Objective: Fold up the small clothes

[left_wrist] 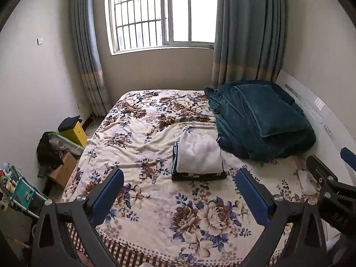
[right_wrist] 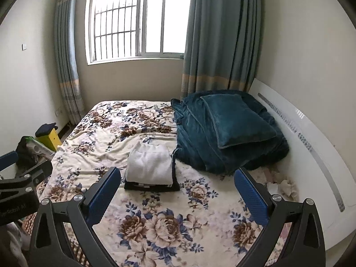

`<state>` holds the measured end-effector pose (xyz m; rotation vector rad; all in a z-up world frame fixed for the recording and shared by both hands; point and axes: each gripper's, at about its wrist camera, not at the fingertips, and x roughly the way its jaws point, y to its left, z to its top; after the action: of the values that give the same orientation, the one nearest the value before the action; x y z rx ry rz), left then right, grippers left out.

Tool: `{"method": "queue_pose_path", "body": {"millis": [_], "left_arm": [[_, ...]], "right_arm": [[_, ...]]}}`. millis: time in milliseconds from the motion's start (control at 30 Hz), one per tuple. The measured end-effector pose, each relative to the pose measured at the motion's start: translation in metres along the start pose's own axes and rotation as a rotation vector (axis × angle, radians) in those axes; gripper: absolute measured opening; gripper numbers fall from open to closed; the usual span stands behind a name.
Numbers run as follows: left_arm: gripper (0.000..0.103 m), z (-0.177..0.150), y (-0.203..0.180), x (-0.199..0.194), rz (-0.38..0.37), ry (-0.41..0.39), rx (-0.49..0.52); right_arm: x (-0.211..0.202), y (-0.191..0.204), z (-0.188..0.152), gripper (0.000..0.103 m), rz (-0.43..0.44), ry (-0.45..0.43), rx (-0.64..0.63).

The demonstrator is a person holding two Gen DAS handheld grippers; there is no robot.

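Note:
A small stack of folded clothes lies mid-bed on the floral bedspread (left_wrist: 138,138): a white folded garment (left_wrist: 199,154) on top of dark folded ones (left_wrist: 198,176). The stack also shows in the right wrist view, white garment (right_wrist: 149,165) over dark ones (right_wrist: 151,187). My left gripper (left_wrist: 179,176) is open and empty, held above the near part of the bed, short of the stack. My right gripper (right_wrist: 176,176) is open and empty at about the same distance. Each gripper shows at the edge of the other's view, the right one (left_wrist: 333,178) and the left one (right_wrist: 20,178).
A folded teal blanket with a pillow (left_wrist: 262,118) lies at the bed's far right, against the white headboard (left_wrist: 320,111). Crumpled white tissue (right_wrist: 282,185) lies by the headboard. Boxes, a yellow stool (left_wrist: 74,131) and clutter stand on the floor left of the bed.

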<state>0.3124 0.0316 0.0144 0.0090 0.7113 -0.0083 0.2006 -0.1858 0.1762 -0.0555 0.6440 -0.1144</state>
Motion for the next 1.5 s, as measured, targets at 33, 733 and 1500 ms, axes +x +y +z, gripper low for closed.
{"method": "queue_pose_path", "body": {"millis": [33, 733, 1500], "left_arm": [[0.103, -0.001, 0.000, -0.001, 0.001, 0.000, -0.001], [0.103, -0.010, -0.008, -0.010, 0.004, 0.025, 0.001], [0.103, 0.000, -0.010, -0.016, 0.000, 0.021, -0.006]], "right_arm": [[0.001, 0.001, 0.000, 0.103, 0.001, 0.004, 0.002], [0.014, -0.018, 0.003, 0.103, 0.044, 0.034, 0.004], [0.018, -0.022, 0.001, 0.103, 0.054, 0.041, 0.005]]}}
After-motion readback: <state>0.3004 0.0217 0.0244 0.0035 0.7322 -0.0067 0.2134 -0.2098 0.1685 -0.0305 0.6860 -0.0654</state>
